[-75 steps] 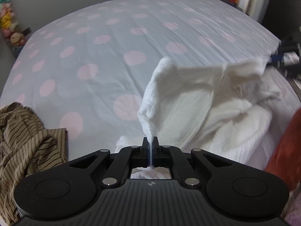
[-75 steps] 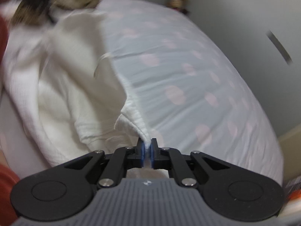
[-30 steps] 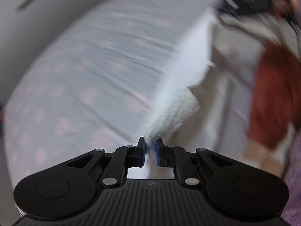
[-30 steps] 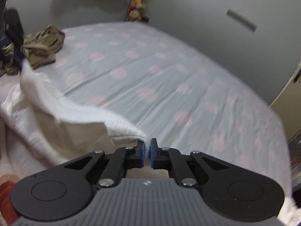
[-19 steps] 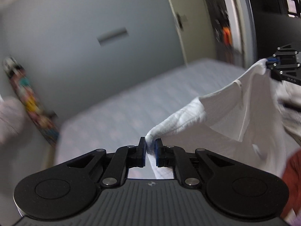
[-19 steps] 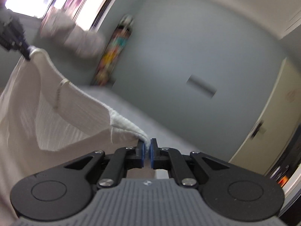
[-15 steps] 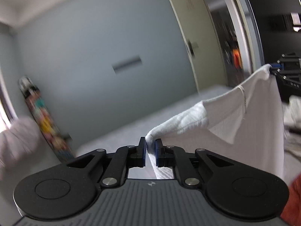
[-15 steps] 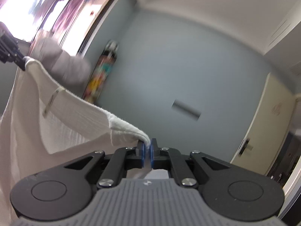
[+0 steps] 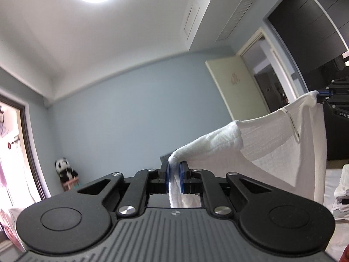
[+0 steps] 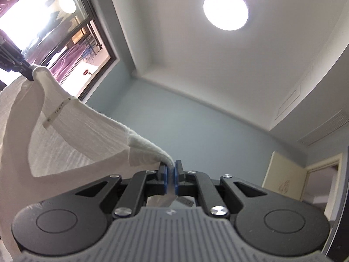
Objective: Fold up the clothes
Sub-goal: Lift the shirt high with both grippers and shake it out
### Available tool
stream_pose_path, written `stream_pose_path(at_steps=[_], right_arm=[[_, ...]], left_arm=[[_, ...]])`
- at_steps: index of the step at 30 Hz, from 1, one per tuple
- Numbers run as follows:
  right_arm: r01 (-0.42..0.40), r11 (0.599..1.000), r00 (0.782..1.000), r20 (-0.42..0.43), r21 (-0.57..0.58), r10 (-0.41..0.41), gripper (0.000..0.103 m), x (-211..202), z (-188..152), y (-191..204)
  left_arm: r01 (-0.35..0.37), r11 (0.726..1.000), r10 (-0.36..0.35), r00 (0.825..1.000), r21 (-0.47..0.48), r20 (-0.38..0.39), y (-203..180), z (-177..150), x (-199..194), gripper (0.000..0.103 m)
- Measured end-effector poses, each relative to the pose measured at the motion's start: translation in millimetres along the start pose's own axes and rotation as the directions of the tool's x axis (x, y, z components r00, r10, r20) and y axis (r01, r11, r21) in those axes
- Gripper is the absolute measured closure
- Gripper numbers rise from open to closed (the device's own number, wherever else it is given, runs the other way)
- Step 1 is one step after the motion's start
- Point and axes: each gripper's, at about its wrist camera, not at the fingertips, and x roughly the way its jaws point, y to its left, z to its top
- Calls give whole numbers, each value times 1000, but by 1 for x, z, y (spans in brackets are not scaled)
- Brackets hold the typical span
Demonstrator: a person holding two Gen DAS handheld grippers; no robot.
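high above the bed, the white garment [image 9: 272, 144] hung in the air between the two tools. the left gripper [image 9: 174, 175] was squeezed almost shut on one top corner of it, with thick white cloth pinched between the blue pads. the right gripper [image 10: 171, 178] was squeezed nearly shut on the other top corner in the same way. the top edge ran in a sagging line from one tool to the other, so its long way lay side to side, and a small tag [image 10: 57, 111] sat on that edge nearer the left tool. the rest of the cloth dropped down below both tools, out of sight. both hands were equally close, each at its own end. i think the next move needed the cloth laid flat on the bed before any fold.
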Motion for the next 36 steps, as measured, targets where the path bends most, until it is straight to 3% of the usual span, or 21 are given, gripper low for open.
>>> stream_pose_path(at_steps=[10,18,22,28,36], right_arm=[[42,997,999,-2,-69,-42,96,-52,5,-2],[-5,999,992,-125,-50,-1,95,-10,-46,3],[-42,998,979,-200,-36,34,95,26,-83,14],[-103,995,936,-336,20,103,95,92,-151,31],[-165,981,843,-502,101,193,95,196,-265,63]], left_arm=[[89,996,-89,996,7,5,-14,-2,-23,96],[171,984,-174,981,-39,-90,-8,-26,19,96],[187,979,-198,967,-83,-160,-4,-46,64,96],[197,967,-238,929,-163,-285,8,-97,141,96],[150,969,-228,847,-195,-481,11,-197,274,96]])
